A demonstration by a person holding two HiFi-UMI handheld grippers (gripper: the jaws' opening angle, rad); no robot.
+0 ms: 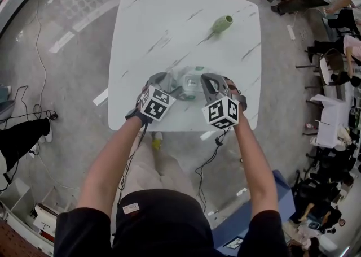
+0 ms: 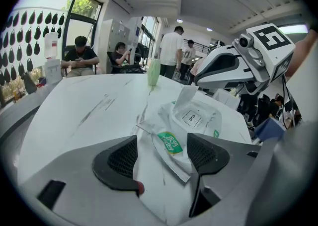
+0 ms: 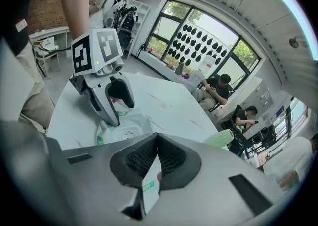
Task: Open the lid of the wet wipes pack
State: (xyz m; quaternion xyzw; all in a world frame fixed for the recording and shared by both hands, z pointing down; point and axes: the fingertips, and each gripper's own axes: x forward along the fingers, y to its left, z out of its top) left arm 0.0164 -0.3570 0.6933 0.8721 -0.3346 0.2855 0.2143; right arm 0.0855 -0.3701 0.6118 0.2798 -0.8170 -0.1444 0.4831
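Note:
The wet wipes pack lies near the front edge of the white marble table, a white wrapper with green labels and an oval lid marked OPEN. My left gripper has its jaws wide, one on either side of the pack's near end, and grips it. A thin white flap stands up from the lid. Its top reaches the tips of my right gripper, which is shut on it. In the right gripper view the right gripper has its pads together, with the pack beyond them.
A green vase lies on its side at the table's far right. People sit at chairs and desks to the right of the table. Cables trail over the floor on the left.

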